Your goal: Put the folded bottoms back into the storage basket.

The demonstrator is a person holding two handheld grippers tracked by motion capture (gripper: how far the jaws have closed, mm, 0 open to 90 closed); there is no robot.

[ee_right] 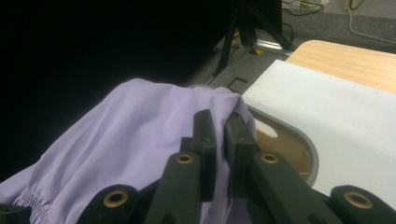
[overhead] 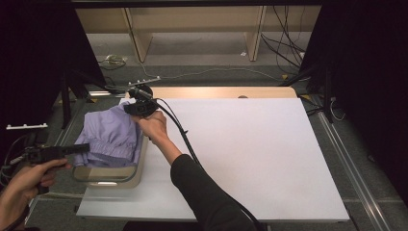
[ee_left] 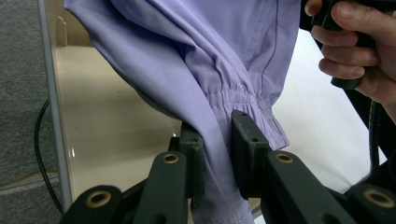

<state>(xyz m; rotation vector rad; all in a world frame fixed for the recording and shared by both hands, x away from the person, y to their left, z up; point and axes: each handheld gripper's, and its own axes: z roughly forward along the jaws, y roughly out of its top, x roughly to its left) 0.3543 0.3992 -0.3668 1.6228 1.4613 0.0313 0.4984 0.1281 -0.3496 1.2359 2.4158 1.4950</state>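
Observation:
A lavender garment (overhead: 113,137) with an elastic gathered hem hangs over a beige tub (overhead: 108,174) at the table's left edge. My left gripper (overhead: 85,148) comes in from the left and is shut on the cloth just below the gathered band (ee_left: 233,95); in the left gripper view the fabric (ee_left: 196,56) runs down between the jaws of the left gripper (ee_left: 217,140). My right gripper (overhead: 132,107) holds the garment's far corner. In the right gripper view the right gripper (ee_right: 222,126) is shut on a fold of the cloth (ee_right: 121,135), lifted above the tub's rim (ee_right: 306,144).
A white board (overhead: 250,154) covers most of the wooden table (overhead: 221,92). The right gripper's black cable (overhead: 185,139) trails along the person's dark sleeve (overhead: 207,197). Black curtains flank both sides; floor cables (overhead: 288,43) and a wooden frame (overhead: 192,29) lie beyond.

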